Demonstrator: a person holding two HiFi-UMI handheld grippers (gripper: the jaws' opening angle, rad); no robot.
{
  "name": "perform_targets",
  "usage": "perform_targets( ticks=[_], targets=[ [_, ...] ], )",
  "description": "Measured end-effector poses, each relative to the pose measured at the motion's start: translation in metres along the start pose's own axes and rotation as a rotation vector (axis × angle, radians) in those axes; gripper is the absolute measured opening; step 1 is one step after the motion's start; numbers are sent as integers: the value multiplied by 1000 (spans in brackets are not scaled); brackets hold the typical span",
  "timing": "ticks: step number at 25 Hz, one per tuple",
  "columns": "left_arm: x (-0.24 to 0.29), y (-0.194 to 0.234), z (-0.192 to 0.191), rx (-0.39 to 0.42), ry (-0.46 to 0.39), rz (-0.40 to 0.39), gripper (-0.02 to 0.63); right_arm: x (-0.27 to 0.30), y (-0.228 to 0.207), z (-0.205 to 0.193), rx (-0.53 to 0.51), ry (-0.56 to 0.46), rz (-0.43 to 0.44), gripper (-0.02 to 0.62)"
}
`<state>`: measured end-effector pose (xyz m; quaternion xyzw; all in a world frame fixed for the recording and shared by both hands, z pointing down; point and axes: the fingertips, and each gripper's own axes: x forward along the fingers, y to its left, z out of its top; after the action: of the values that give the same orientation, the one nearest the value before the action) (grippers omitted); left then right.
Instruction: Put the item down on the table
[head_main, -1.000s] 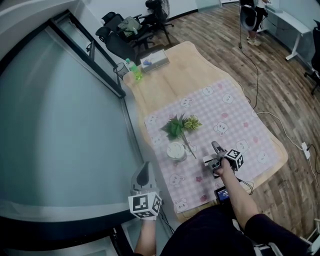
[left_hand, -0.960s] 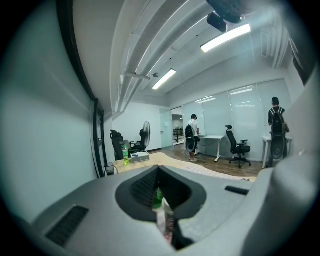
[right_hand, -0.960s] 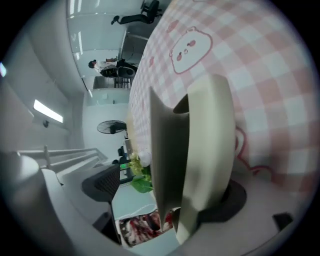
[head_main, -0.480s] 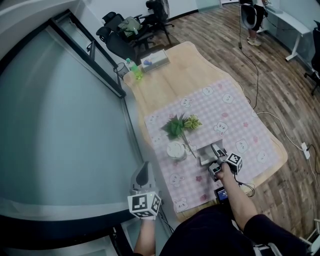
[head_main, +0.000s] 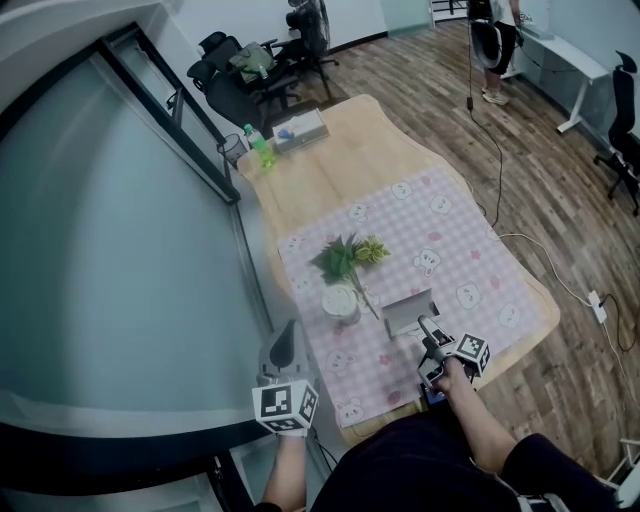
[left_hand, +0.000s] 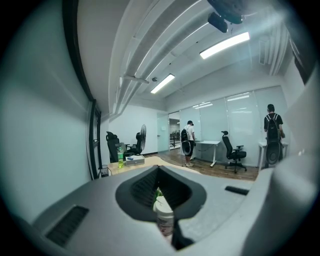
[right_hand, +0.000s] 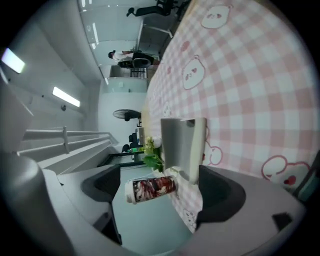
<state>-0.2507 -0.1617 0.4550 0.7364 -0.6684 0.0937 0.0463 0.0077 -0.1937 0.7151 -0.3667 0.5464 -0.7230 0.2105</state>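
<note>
The grey box (head_main: 408, 313) lies flat on the pink checked cloth (head_main: 452, 232) that covers the near half of the worktop (head_main: 350, 160). It sits just ahead of the right tool (head_main: 430, 335), and nothing is touching it. That tool is released: in the right gripper view its jaws stand wide apart with the box beyond their tips, not between them, so it grips nothing. A cup (head_main: 340, 300) stands just left of the box, and a small green plant (head_main: 345, 257) lies behind the cup.

The left tool (head_main: 288, 340) hangs off the worktop's left edge, well apart from everything. Its jaws are pressed together on nothing; the cup showing through their hollow in the left gripper view is far off on the worktop.

From how things lie, I'd say the putting-down itself is done, since the box rests with its full weight on the cloth. What's left is the retreat. The right tool should draw straight back towards the person with its jaws kept apart, so that neither tip catches the box's near edge and drags it or rucks the cloth.
</note>
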Motion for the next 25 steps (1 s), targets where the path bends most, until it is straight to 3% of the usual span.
perform_targets(
  ticks=[3, 7, 9, 12, 13, 14, 16, 19, 25],
  targets=[
    [-2, -3, 2, -10, -11, -5, -1, -13, 50, 6, -141, -4, 78, 469],
    [-6, -5, 7, -20, -39, 3, 0, -23, 120, 18, -449, -26, 138, 468],
    [-8, -6, 10, -20, -53, 3, 0, -26, 149, 18, -697, -30, 127, 468],
    [-12, -7, 17, -14, -76, 7, 0, -40, 192, 10, -1197, -110, 71, 459],
    [-15, -7, 22, -14, -91, 15, 0, -49, 210, 5, -1362, -174, 63, 359],
    [-19, -7, 28, -12, -107, 22, 0, -58, 227, -2, -1505, -238, 69, 36],
    [-27, -9, 40, 5, -134, 25, 0, -69, 252, -20, -1692, -295, 96, 18],
    [-35, -15, 52, 34, -159, 27, 0, -75, 263, -37, -1788, -296, 101, 18],
    [-42, -17, 59, 34, -176, 48, 0, -83, 265, -43, -1789, -290, 102, 18]
  ],
)
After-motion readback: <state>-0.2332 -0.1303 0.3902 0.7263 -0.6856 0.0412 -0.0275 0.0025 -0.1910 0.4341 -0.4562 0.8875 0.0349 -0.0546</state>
